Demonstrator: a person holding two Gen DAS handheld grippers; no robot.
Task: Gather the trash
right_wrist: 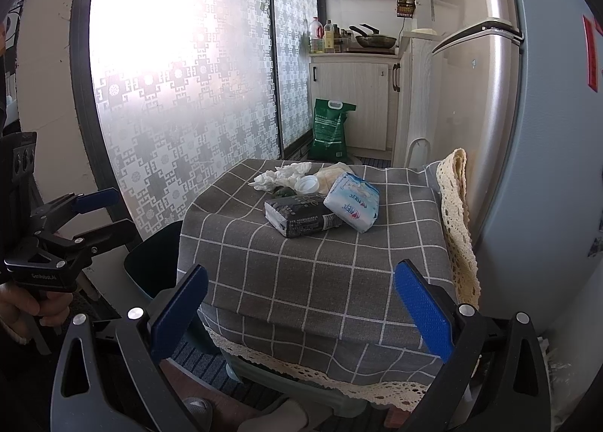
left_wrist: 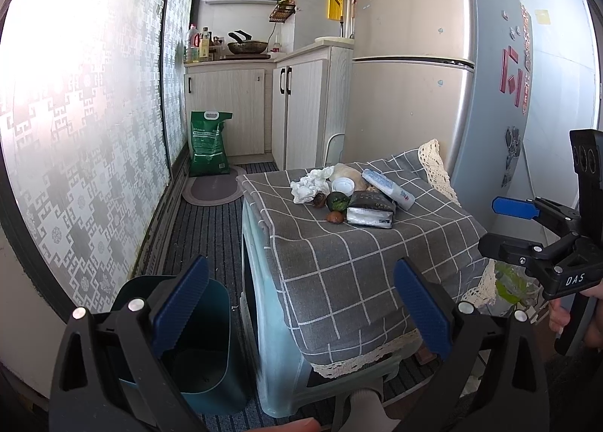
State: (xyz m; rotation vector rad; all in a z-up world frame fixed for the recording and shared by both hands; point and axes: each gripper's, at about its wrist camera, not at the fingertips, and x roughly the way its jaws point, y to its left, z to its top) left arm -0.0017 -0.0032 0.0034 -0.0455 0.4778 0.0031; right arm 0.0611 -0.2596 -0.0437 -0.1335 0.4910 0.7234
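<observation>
Right wrist view: two tissue packs (right_wrist: 324, 209), one crumpled tissue (right_wrist: 282, 173), one cap (right_wrist: 306, 184).

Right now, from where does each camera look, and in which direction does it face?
Left wrist: sits on the left hand-held gripper, open, facing the kitchen over the bin and the checked cloth; the right hand-held gripper and fingers show at right.
Right wrist: sits on the right hand-held gripper, open, facing the same cloth more squarely; the left hand-held gripper and a hand show at left.
Shared: crumpled tissue, dark packet, blue tissue pack, fridge, green sack.
</observation>
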